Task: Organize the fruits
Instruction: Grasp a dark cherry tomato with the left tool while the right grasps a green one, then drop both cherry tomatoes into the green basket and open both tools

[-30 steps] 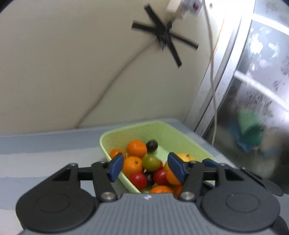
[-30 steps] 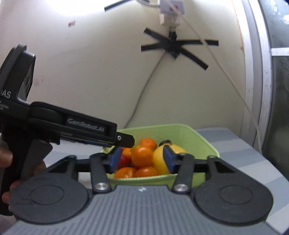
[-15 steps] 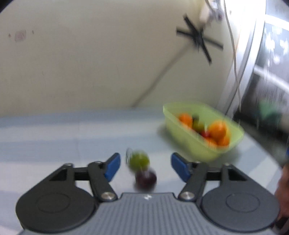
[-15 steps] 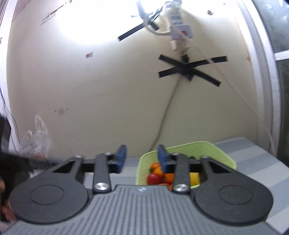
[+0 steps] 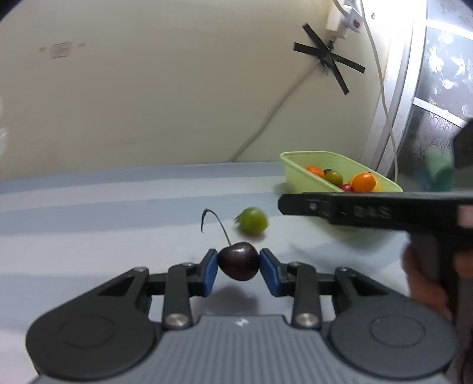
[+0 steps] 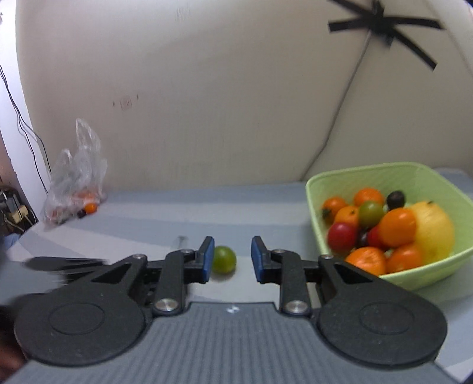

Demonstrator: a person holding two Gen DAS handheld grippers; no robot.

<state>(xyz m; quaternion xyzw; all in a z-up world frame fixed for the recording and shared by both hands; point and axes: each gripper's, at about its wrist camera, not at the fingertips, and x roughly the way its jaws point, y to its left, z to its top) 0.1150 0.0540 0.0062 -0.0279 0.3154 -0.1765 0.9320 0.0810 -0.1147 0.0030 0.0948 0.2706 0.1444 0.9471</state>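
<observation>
- We see a table (image 5: pixel 88 212) covered in pale grey-blue striped cloth filling the lower half of both views, backed by a cream wall (image 5: pixel 147 88).
- On the wall, upper right, black tape (image 5: pixel 328 57) forms a cross over a cable, with a white power strip (image 5: pixel 340 17) above it.
- At the right edge of the left wrist view stands a frosted patterned window (image 5: pixel 437 88).
- The left gripper (image 5: pixel 239 267), whose jaws have just been closing, pinches a dark cherry (image 5: pixel 239 261), stem pointing up-left.
- A green tomato (image 5: pixel 252 221) lies on the cloth just beyond the cherry, centre frame.
- The right gripper (image 6: pixel 229 257) is drawn in to its narrowest with nothing between its pads; the green tomato lies on the cloth beyond them.
- The green tray (image 6: pixel 369 174), right of frame, holds oranges, tomatoes and a lemon.
- A clear plastic bag (image 6: pixel 74 174) sits against the wall, left of frame.
</observation>
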